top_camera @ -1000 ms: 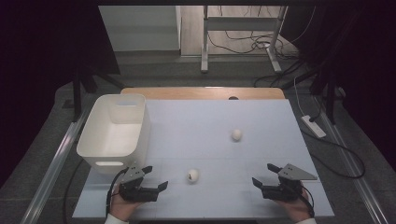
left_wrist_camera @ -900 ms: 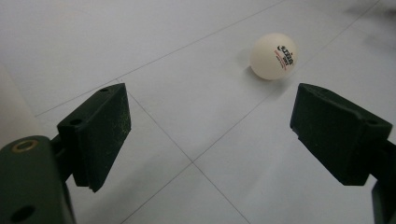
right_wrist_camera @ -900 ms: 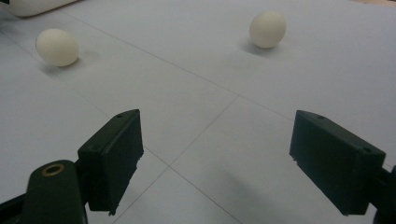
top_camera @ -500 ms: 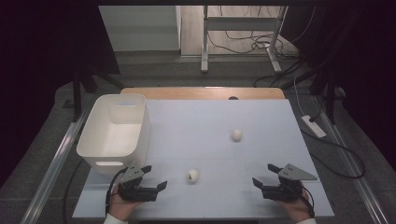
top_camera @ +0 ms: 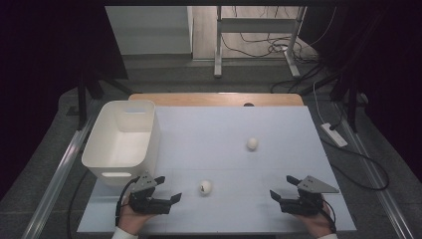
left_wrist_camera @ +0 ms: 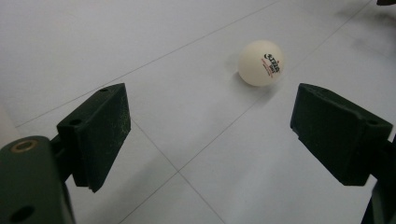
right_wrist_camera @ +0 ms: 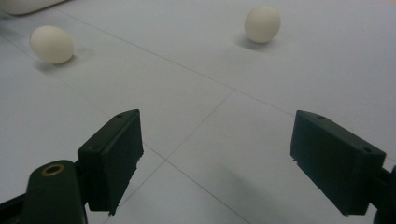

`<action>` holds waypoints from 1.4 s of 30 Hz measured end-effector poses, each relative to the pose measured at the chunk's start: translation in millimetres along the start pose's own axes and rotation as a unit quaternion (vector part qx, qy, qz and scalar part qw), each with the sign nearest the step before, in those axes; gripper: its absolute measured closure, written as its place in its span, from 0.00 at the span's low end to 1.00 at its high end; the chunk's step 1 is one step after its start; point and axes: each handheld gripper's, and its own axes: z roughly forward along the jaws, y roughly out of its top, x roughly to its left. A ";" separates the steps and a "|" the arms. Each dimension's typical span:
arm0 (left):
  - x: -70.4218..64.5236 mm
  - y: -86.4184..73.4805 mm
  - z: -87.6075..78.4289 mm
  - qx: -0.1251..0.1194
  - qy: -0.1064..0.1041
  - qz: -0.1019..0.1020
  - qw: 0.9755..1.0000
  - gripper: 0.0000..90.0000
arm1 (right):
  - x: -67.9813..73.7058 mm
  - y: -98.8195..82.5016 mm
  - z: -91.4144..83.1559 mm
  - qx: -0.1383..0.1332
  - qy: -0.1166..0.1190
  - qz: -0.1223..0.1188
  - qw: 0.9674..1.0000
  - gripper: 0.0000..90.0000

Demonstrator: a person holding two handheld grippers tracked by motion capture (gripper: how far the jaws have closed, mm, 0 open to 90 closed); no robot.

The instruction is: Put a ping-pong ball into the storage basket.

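At the near edge of the table [top_camera: 239, 219] both hands came in from below, each low over the white sheet. The left gripper [top_camera: 169, 190] lay just in front of the bin [top_camera: 99, 154], its jaws spread wide with nothing between them, aimed rightward at the near ball [top_camera: 205, 186], which sat close beyond its tips but apart from them. The right gripper [top_camera: 283, 186] rested near the right front corner, jaws equally wide and empty, pointed leftward across the sheet; the grey plate on top tilted toward the right edge. Between the two grippers the sheet lay bare apart from that ball, and the ground from there to the far ball [top_camera: 252, 143] was also open. The far ball stood right of centre, well away from every edge. The bin hugged the left side, its wall slightly overhanging the table's left margin; a wooden strip ran along the far edge. In the left gripper view the near ball [left_wrist_camera: 260, 62] showed printed lettering in black and red, unreadable from above. The right gripper view caught both balls, the near one [right_wrist_camera: 51, 44] at upper left and the far one [right_wrist_camera: 262, 23] toward the top.
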 end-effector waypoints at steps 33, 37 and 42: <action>-24.4 54.4 -4.5 -0.001 -0.002 0.029 1.000 0.13 | -4.6 -2.6 1.7 0.003 0.006 0.003 1.000 0.19; -23.5 61.5 -2.4 0.009 0.001 0.028 1.000 0.12 | -4.7 -2.6 1.9 0.004 0.006 0.003 1.000 0.19; -28.8 72.8 -0.6 0.011 0.003 0.038 0.999 0.12 | -4.2 -2.3 1.6 0.003 0.006 0.002 1.000 0.19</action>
